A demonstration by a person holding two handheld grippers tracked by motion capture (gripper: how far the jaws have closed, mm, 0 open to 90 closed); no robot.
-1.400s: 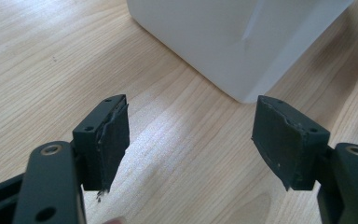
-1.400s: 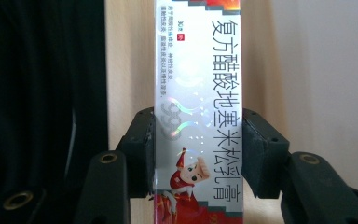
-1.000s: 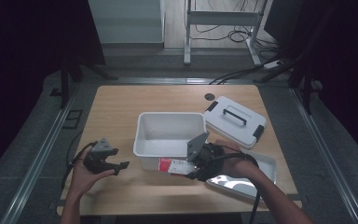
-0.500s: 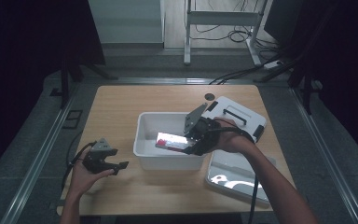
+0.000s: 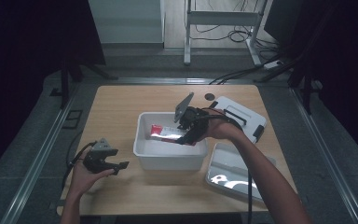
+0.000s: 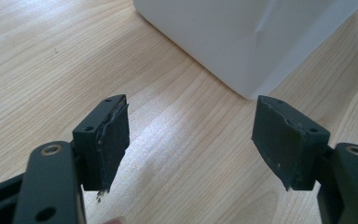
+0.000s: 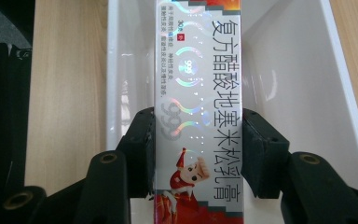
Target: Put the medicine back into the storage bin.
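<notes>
Carton (image 7: 198,107) in right claw (image 7: 198,154), inside bin rim (image 5: 142,140)

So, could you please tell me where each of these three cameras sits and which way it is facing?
High view: fixed above the person's side of the table, looking forward and down; both forearms, left tongs and right tongs show.
Left gripper view: rides the left tongs, looking along open jaws at the tabletop and the white bin.
Right gripper view: rides the right tongs, looking down at the ointment box clamped over the bin.
Shared: all three views show the white bin.
</notes>
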